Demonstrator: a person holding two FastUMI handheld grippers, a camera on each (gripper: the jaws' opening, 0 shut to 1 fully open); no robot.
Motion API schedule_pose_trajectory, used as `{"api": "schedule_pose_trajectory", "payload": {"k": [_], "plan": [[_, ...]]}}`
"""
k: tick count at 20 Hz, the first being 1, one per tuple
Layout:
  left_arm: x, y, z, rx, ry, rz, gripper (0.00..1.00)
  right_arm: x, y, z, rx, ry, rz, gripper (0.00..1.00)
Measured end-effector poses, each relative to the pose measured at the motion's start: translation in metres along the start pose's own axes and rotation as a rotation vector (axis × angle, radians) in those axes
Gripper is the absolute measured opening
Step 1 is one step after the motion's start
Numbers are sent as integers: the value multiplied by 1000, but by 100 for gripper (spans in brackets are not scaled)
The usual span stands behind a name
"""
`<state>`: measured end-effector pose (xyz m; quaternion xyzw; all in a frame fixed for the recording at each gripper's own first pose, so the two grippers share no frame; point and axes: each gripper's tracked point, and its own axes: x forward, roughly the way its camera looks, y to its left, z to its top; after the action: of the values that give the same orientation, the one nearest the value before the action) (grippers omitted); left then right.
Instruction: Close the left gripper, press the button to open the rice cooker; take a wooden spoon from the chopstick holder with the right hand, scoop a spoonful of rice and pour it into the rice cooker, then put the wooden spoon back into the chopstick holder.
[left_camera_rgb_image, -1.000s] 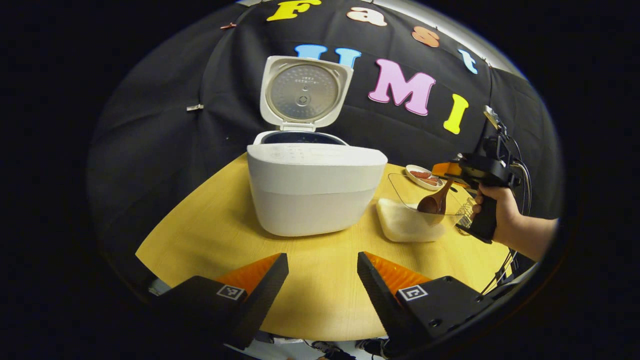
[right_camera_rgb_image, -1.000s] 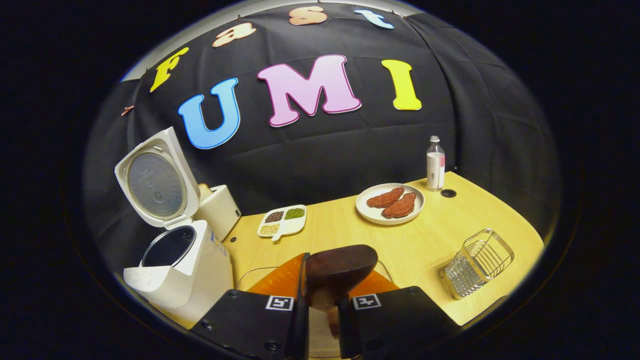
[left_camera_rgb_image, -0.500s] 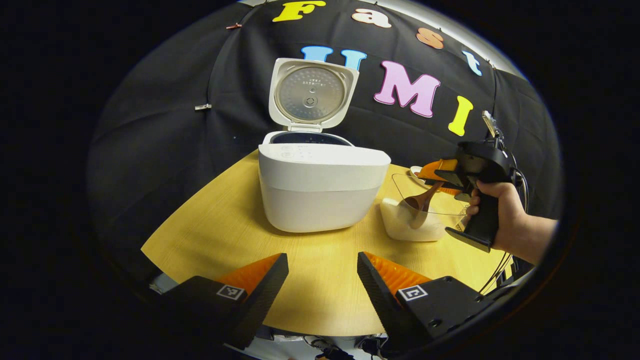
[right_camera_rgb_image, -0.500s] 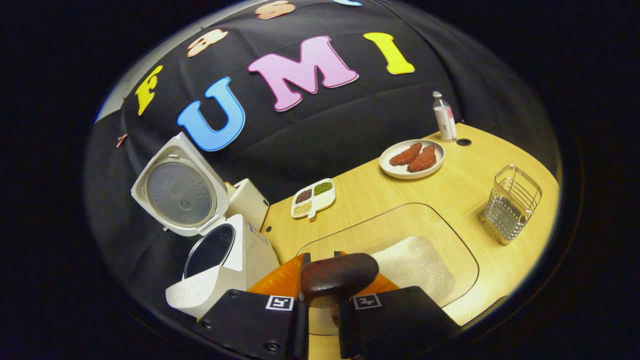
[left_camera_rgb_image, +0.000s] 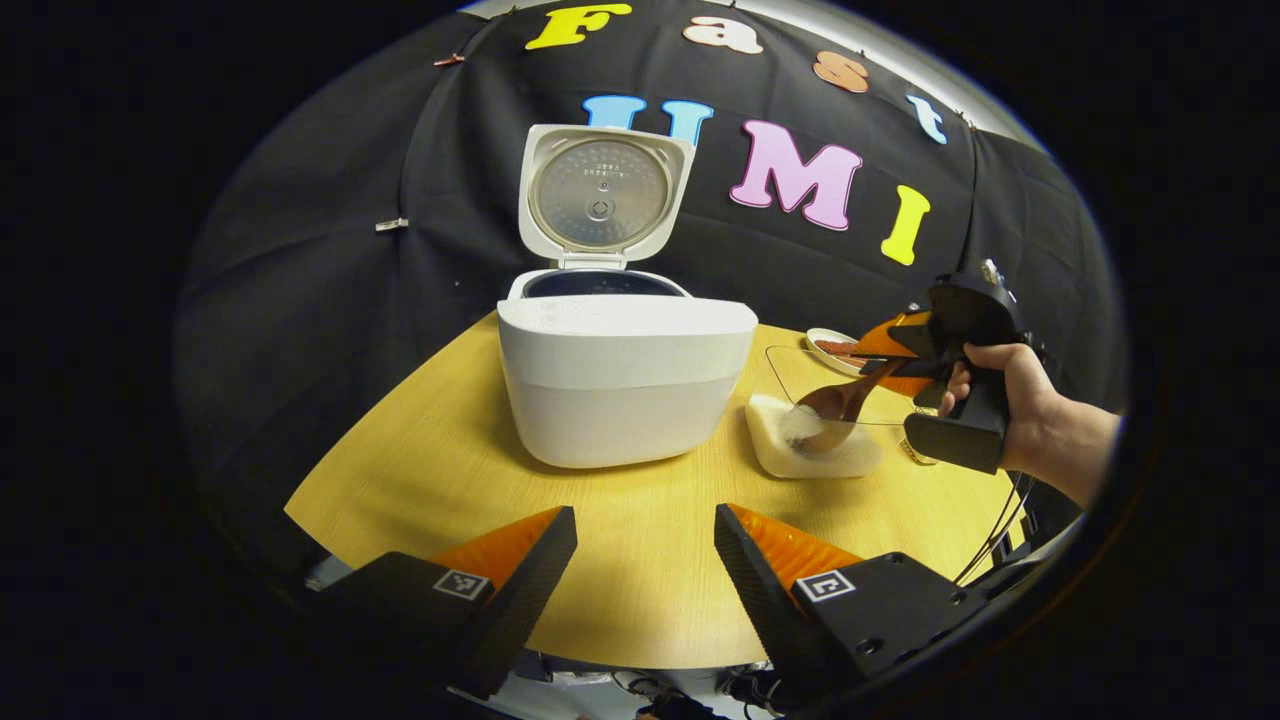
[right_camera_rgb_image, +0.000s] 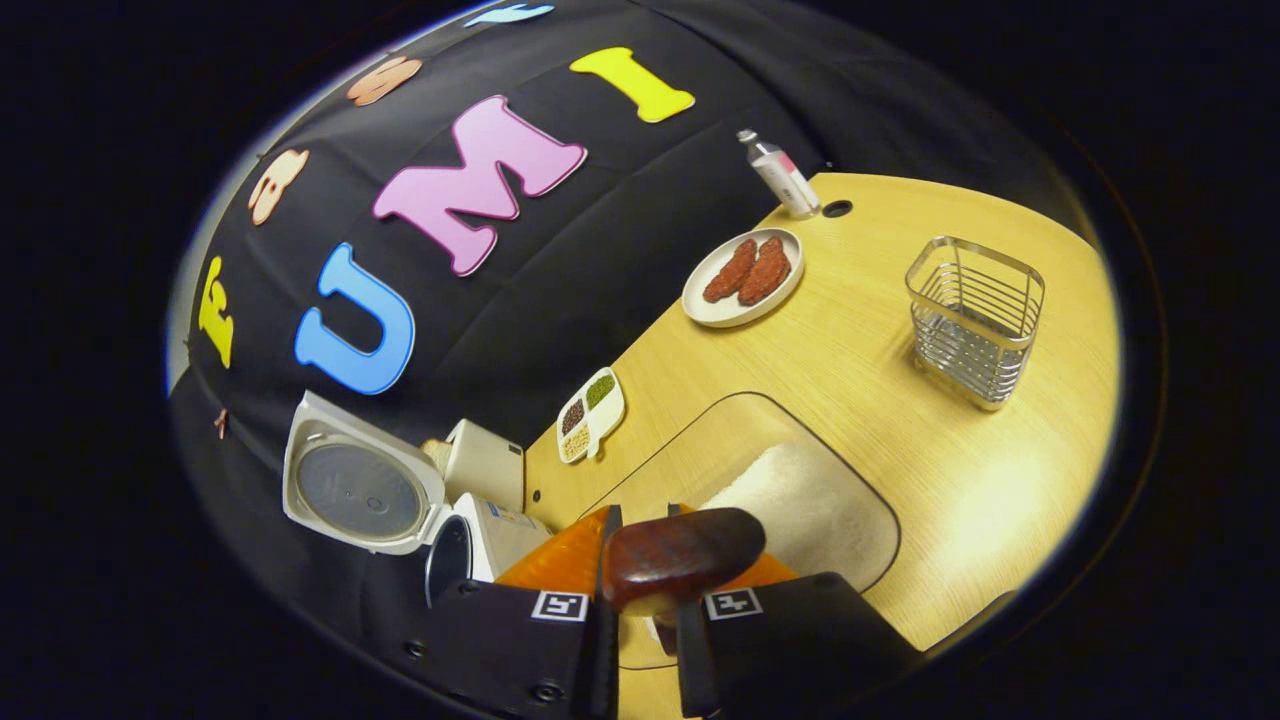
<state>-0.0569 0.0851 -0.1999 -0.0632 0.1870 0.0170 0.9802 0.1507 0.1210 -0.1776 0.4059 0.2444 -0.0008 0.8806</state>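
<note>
Now the right gripper (left_camera_rgb_image: 905, 345), jaws clamping the wooden spoon (left_camera_rgb_image: 835, 405), has dipped it into rice (left_camera_rgb_image: 815, 450); left gripper (left_camera_rgb_image: 645, 560) jaws spread.

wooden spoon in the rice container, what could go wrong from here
1. The wooden spoon is pinched by its handle end in the right gripper, with the bowl far out in the rice; a loaded scoop may pivot in the jaws and spill.
2. The rice cooker stands beside the clear container, so rice may drop on the table during the carry.
3. The cooker's tall front wall may catch a low spoon.
</note>
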Motion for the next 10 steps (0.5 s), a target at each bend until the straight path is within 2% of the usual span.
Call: {"api": "schedule_pose_trajectory", "payload": {"k": [2, 5, 10], "plan": [[4, -2, 7, -2, -11, -8, 98, -9, -3, 11, 48, -12, -4, 28], [6, -8, 14, -2, -24, -19, 96, -16, -2, 31, 82, -37, -4, 28], [2, -20, 19, 8, -37, -42, 96, -27, 19, 61, 147, -64, 29, 28]]}}
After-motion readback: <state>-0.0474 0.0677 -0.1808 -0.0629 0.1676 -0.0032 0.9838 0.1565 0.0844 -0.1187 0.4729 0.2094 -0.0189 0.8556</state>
